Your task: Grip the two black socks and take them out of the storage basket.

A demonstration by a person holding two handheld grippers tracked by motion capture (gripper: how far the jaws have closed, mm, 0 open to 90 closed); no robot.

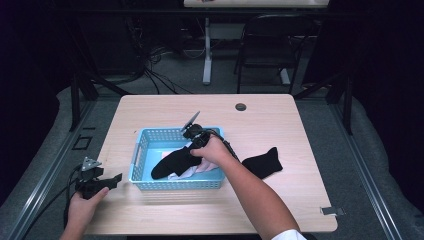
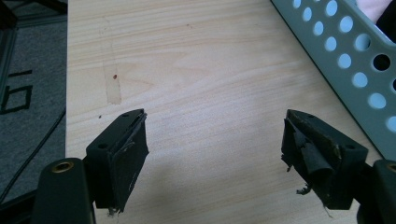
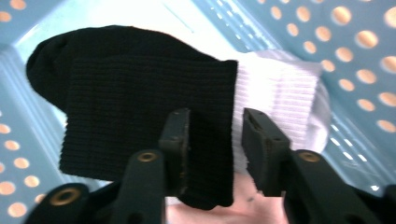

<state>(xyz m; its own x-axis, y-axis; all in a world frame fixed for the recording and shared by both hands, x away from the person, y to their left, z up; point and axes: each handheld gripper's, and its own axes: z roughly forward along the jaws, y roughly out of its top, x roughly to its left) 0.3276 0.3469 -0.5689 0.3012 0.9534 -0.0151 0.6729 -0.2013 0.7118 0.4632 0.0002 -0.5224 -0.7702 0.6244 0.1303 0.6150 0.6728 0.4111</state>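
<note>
Now, right gripper: inside the blue basket, jaws slightly parted, black sock edge between them (over a white sock).
Left gripper: wide open, empty, just beside basket.
Second black sock: on table, right of basket.

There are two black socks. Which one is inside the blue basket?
The black sock in the basket, by the right tongs, lies inside the blue basket on a white sock. The other black sock lies outside on the table, right of it.
</note>
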